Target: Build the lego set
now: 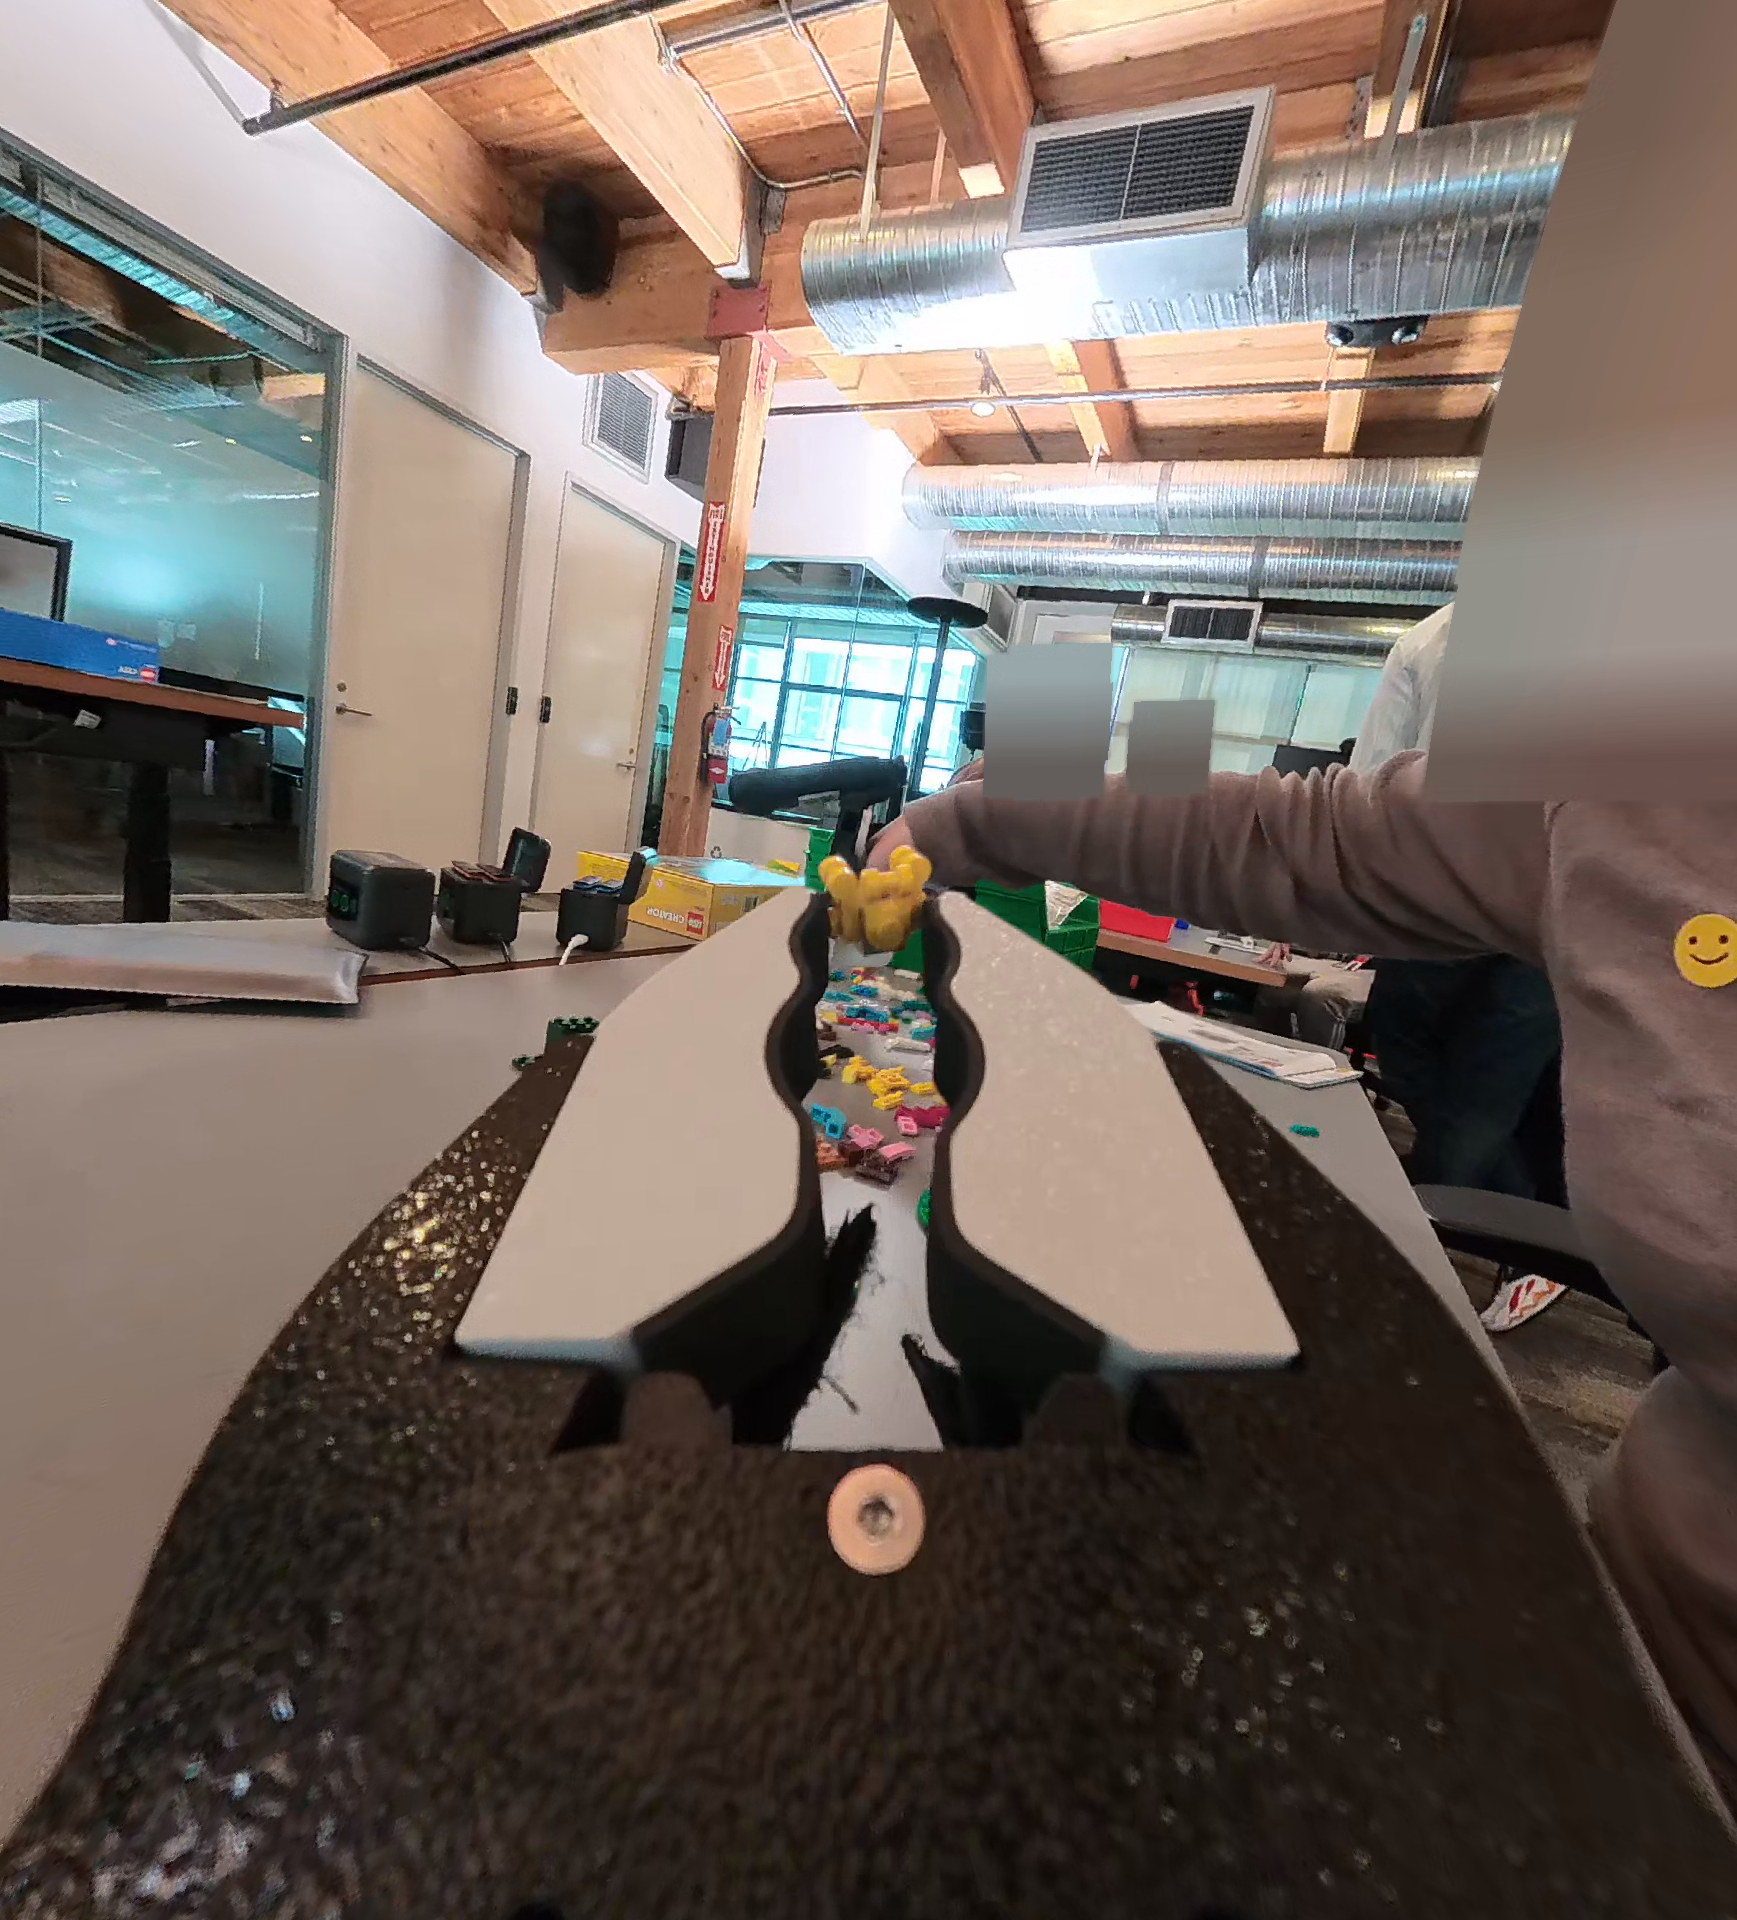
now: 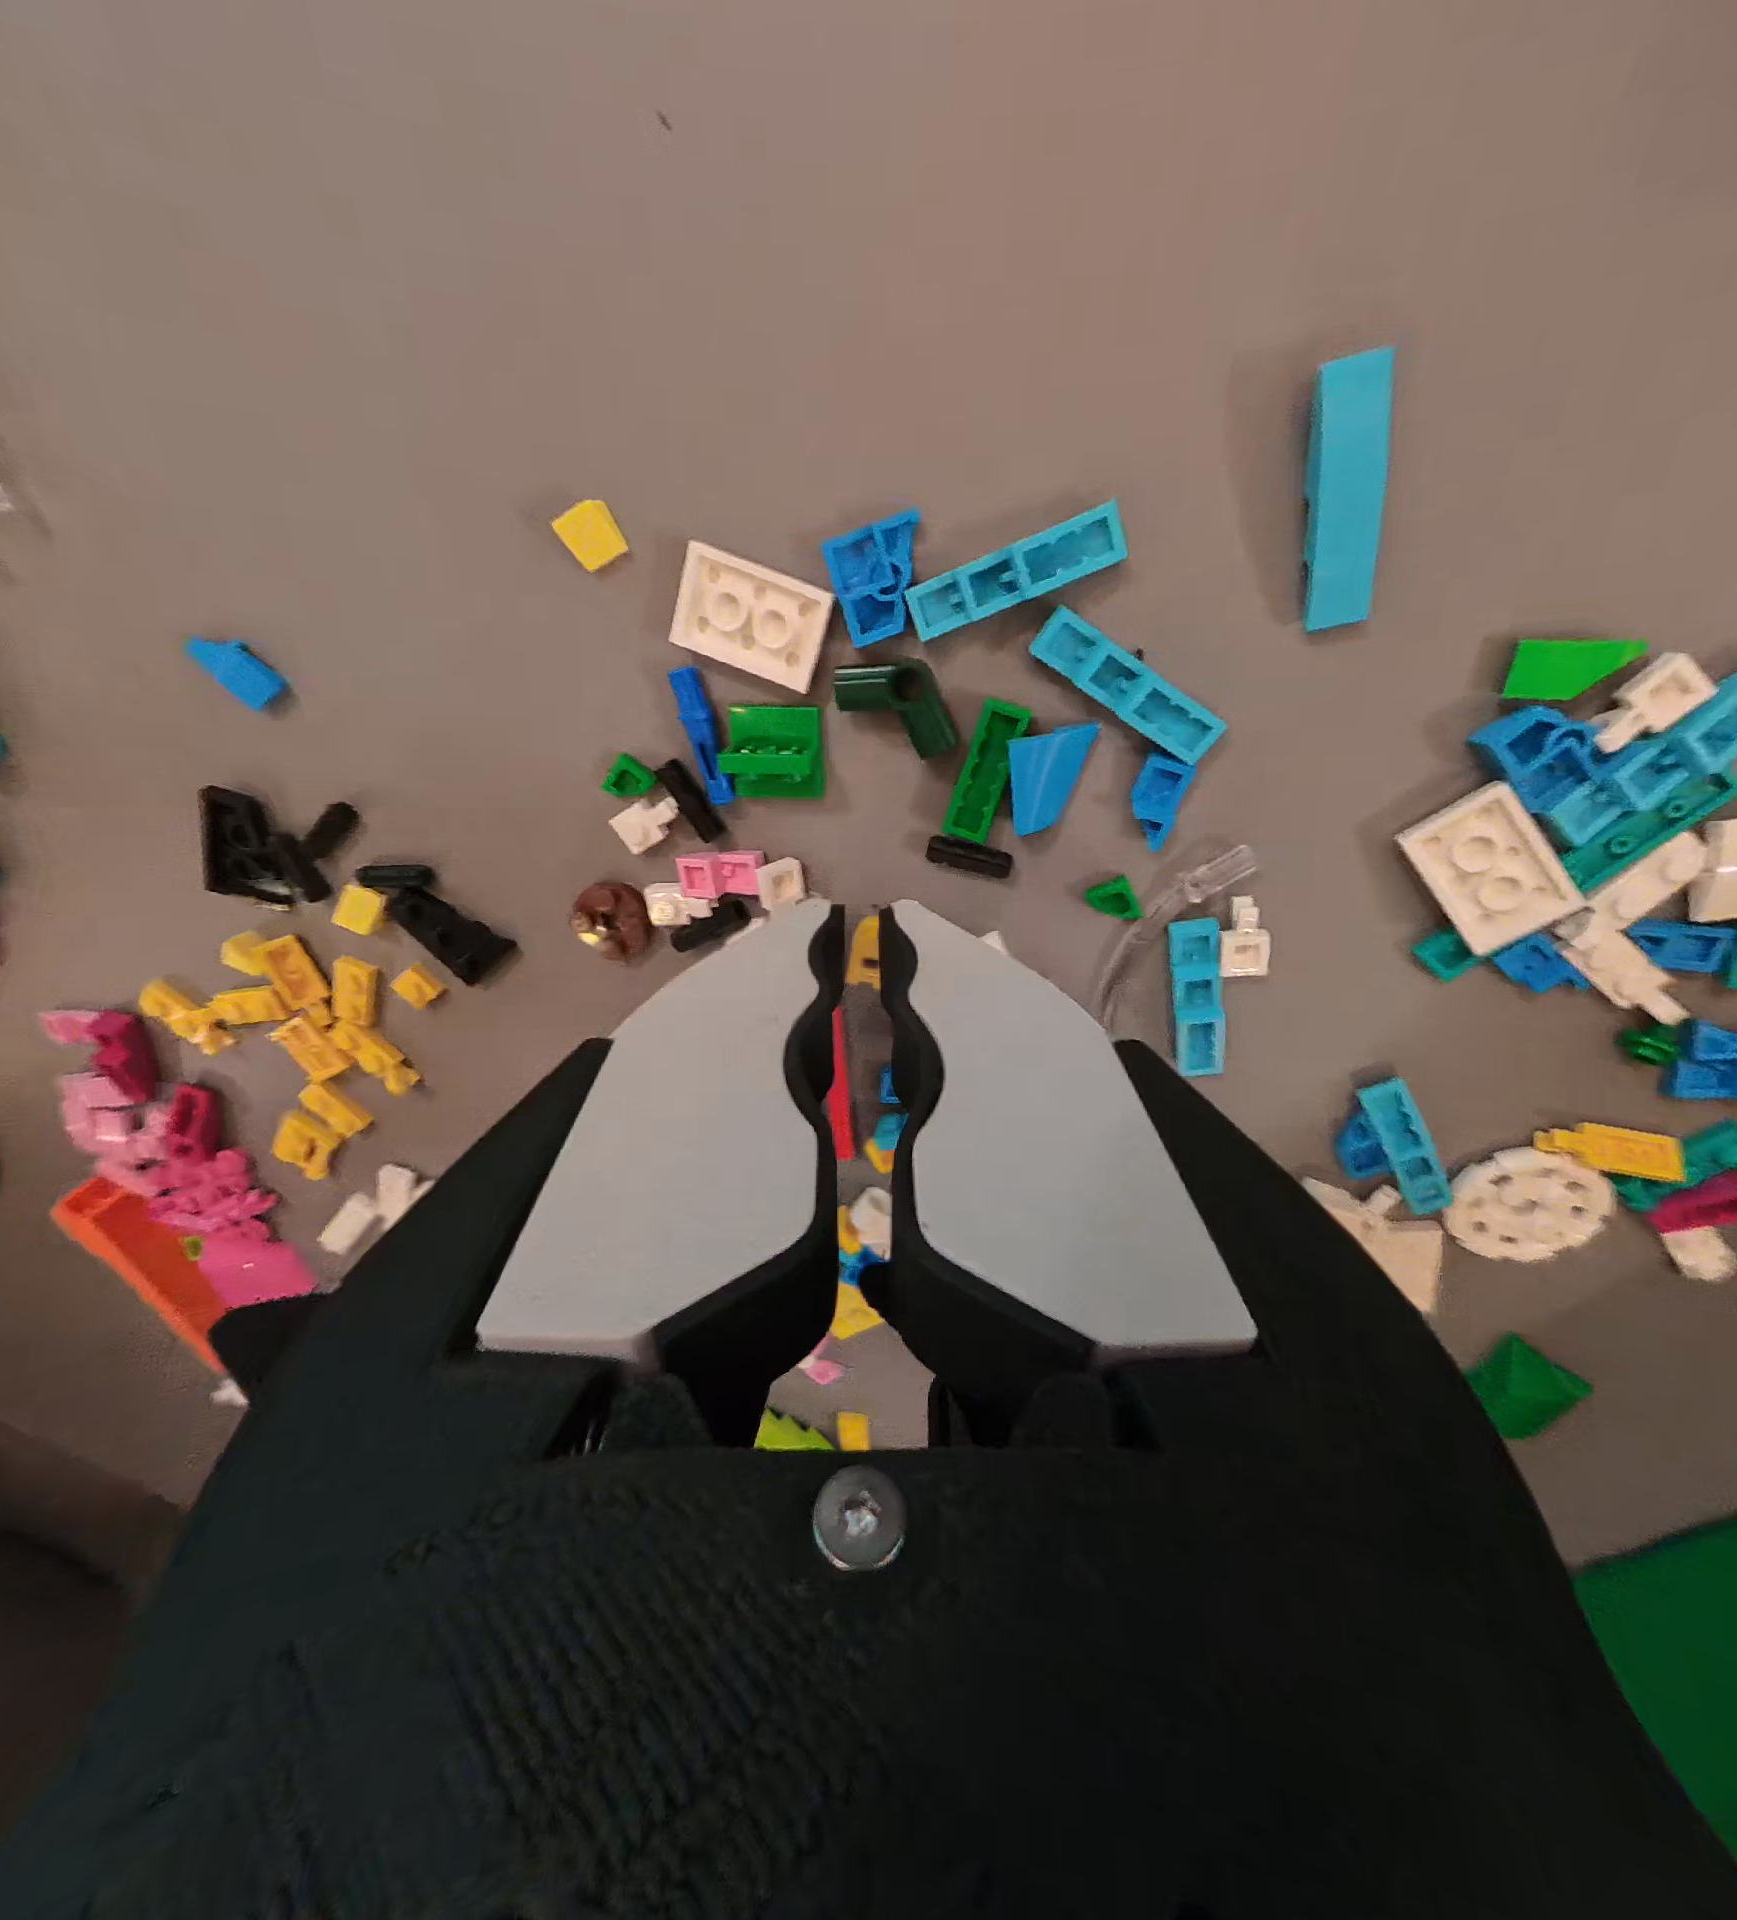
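In the left wrist view my left gripper (image 1: 874,916) is shut on a small yellow lego assembly (image 1: 876,891) and holds it up above the grey table (image 1: 168,1195). Loose coloured bricks (image 1: 869,1081) lie on the table beyond it. In the right wrist view my right gripper (image 2: 864,920) points down at the table and is shut on a thin yellow piece (image 2: 864,951) at its tips. Around it lie a yellow pile (image 2: 313,1029), a pink pile (image 2: 157,1132), a white plate (image 2: 750,615) and a blue and white pile (image 2: 1622,831).
A person's brown sleeve (image 1: 1207,842) reaches across behind the left gripper. A yellow lego box (image 1: 708,894), black chargers (image 1: 381,899) and a booklet (image 1: 1248,1049) sit at the table's far side. A green baseplate (image 2: 1716,1662) lies at lower right. A long light-blue slope (image 2: 1347,488) lies apart. One gripper's finger ends stand about 45 centimeters off the other's. Between my right fingertips and the white plate (image 2: 750,615) there is roughly 5 centimeters.
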Demonstrator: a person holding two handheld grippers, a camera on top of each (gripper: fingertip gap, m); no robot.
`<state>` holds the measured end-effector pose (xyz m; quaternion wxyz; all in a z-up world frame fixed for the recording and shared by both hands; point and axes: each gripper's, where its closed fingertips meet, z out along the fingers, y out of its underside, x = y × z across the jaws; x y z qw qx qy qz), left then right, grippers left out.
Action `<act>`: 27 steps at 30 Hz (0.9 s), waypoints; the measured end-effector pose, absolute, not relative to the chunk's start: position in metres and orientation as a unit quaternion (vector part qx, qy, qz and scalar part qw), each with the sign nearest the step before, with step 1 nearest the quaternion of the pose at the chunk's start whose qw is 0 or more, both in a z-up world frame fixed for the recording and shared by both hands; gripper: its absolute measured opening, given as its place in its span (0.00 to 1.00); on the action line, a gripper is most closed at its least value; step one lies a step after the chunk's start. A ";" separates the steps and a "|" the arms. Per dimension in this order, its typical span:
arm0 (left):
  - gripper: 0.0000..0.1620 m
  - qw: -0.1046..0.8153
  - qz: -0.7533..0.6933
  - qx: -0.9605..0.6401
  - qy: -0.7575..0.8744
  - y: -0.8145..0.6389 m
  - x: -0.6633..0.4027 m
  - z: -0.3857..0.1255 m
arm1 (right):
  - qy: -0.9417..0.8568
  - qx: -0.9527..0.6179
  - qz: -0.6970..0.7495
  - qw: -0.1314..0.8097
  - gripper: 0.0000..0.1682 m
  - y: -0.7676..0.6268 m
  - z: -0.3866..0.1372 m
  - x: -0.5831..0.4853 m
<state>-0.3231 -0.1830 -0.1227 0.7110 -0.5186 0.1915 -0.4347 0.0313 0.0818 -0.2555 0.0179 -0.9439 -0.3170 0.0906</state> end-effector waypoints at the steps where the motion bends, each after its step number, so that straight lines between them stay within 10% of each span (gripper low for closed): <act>1: 0.11 0.710 -0.438 -0.518 0.189 -0.183 -0.324 -0.122 | -0.324 -0.943 0.073 0.018 0.03 0.083 -0.256 0.034; 27: 0.11 0.695 -0.453 -0.526 0.186 -0.180 -0.319 -0.126 | -0.380 -0.921 0.084 0.017 0.02 0.060 -0.255 0.011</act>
